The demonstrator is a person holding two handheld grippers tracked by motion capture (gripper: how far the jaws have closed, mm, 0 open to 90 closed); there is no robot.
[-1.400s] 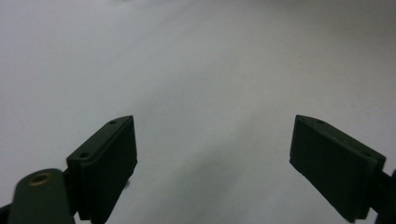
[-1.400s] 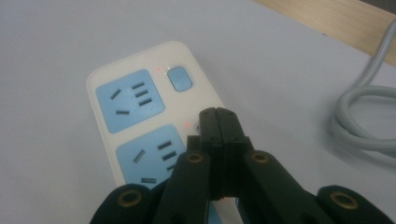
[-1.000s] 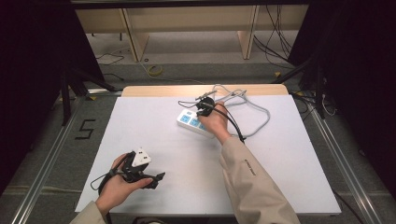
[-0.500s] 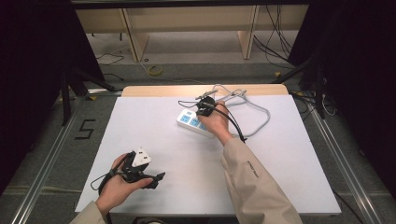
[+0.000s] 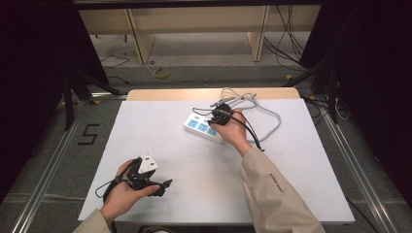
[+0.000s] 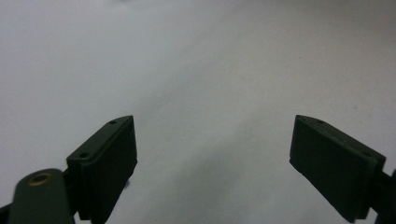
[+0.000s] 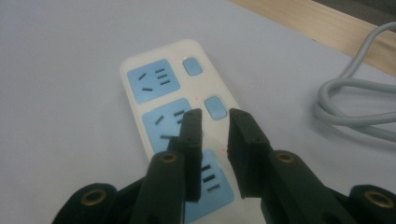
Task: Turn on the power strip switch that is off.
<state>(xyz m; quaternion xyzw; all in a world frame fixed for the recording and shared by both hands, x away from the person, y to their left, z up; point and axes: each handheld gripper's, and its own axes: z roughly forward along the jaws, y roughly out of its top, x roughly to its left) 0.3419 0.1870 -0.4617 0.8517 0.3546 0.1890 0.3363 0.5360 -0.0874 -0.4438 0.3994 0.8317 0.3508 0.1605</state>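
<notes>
Two tongs: right at work on the strip, left idle.
Right tongs: jaws narrow, a small gap between them, nothing held; just been opening from fully shut, as the earlier frames bear out.
Under right tongs: strip, white with blue sockets, flat on the table; tips hang just above its middle socket, beside the second switch.
Meaning of the change: likely a switch press just finished, jaws shut for the push and now loosening, tongs drawn slightly back from the strip.
Beyond the strip: grey cable looped on the table, off to the right of the tips, apart from them.
Left tongs: jaws wide, empty, only bare table ahead.
Left tongs from above: near the front edge, well apart from the strip.
Next, by judgement: either another switch farther along, or withdrawal.
</notes>
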